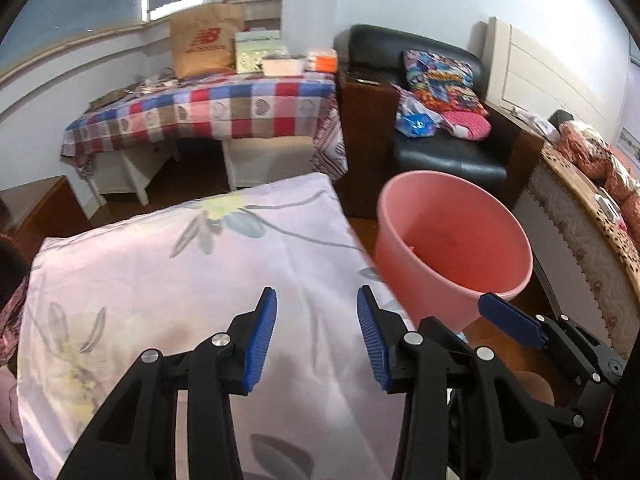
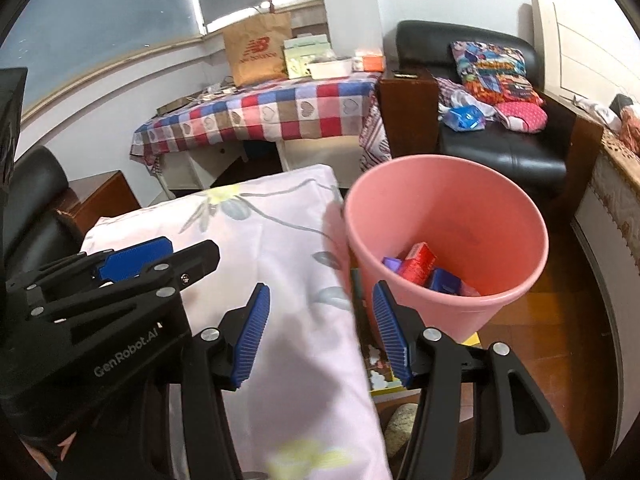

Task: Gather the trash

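Both grippers hang over the flowered cloth (image 1: 160, 280) with nothing between their fingers — the left gripper (image 1: 316, 336) spread wide, the right gripper (image 2: 320, 332) also open. The pink bin (image 2: 448, 240) stands just beside the cloth's edge, with a red box (image 2: 418, 264) and blue packets (image 2: 444, 280) lying at its bottom.

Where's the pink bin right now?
The pink bin stands on the wooden floor just right of the floral-sheeted surface, in front of the black armchair; both wrist views show it, right of centre.
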